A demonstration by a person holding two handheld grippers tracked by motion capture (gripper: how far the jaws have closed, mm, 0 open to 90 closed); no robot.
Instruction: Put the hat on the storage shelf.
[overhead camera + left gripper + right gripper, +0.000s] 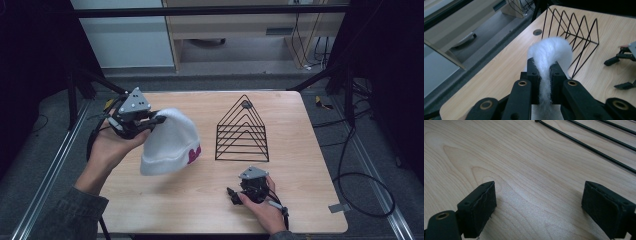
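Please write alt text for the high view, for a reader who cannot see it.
The left claw holds a white knit hat lifted above a wooden table. The right claw rests open near the front edge, before a black wire rack.

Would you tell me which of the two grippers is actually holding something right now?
The left gripper: its jaws pinch the white beanie, while the right gripper rests open.

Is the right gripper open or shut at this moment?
Open. The right gripper has its two jaws wide apart, with only bare wooden table between them.
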